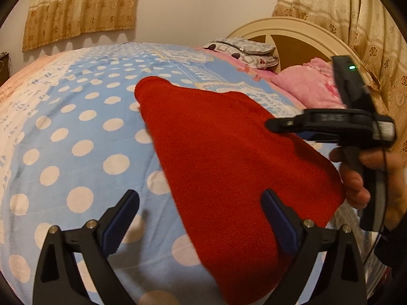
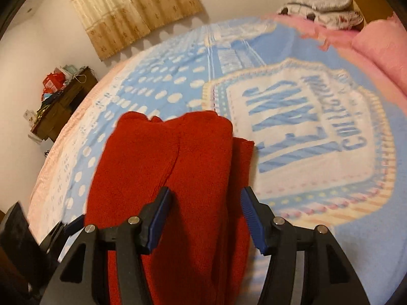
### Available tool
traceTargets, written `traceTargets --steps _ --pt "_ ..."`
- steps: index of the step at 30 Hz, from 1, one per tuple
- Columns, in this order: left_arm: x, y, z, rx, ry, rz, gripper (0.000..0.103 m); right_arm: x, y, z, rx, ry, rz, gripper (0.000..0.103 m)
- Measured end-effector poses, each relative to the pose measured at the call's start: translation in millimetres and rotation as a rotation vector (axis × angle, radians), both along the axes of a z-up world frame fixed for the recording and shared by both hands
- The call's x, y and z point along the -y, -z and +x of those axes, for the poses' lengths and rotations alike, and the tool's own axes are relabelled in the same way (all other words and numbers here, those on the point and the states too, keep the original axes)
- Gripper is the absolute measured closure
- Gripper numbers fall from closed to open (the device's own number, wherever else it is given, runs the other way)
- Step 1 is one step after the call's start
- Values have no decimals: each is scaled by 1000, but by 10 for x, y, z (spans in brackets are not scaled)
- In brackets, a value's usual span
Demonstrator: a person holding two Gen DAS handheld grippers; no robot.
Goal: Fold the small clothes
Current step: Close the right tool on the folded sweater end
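A red fleece garment (image 1: pixel 229 165) lies folded in a long strip on the blue bedspread (image 1: pixel 76 132). My left gripper (image 1: pixel 199 195) stands wide open just above its near end, one finger over the cloth and one over the bedspread, holding nothing. In the right wrist view the garment (image 2: pixel 165 157) shows layered folds, with a narrow flap along its right side. My right gripper (image 2: pixel 205 190) hovers open over its near part, and the pads do not press the cloth. From the left wrist view, the right gripper (image 1: pixel 273 124) is seen side-on above the garment's right edge, held by a hand (image 1: pixel 356 178).
A pink pillow (image 1: pixel 307 86) and folded grey clothes (image 1: pixel 244 47) lie by the cream headboard (image 1: pixel 300 29). Curtains (image 1: pixel 84 7) hang on the wall behind. A dark cabinet (image 2: pixel 58 106) with boxes stands beyond the bed's far left side. The bedspread's printed badge (image 2: pixel 305 132) lies right of the garment.
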State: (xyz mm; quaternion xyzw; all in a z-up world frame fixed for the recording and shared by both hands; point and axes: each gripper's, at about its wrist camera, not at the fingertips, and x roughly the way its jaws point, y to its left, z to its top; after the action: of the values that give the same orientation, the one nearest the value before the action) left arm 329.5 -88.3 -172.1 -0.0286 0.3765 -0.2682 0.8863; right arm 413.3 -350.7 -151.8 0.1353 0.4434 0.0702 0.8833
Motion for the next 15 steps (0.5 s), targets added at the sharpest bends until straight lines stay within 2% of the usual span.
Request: traceTargets --steps 2,4,7,8,12,15 --pt "-26 7 16 -12 -1 -14 1 3 66 48 -15 -20 67 83" --pt "-50 11 19 -20 3 -35 1 -53 14 -33 25 -20 33 87" --pt "-52 0 -1 -13 17 -47 1 -125 -53 -243 74 18 -80 90" --pt "-39 -3 -15 -7 20 -44 0 -104 -65 -296 82 31 -88 90" --pt "54 9 -30 -2 36 2 0 50 45 -332 58 63 -84 90" --pt "80 13 -36 0 35 24 0 118 65 -249 40 74 -29 88"
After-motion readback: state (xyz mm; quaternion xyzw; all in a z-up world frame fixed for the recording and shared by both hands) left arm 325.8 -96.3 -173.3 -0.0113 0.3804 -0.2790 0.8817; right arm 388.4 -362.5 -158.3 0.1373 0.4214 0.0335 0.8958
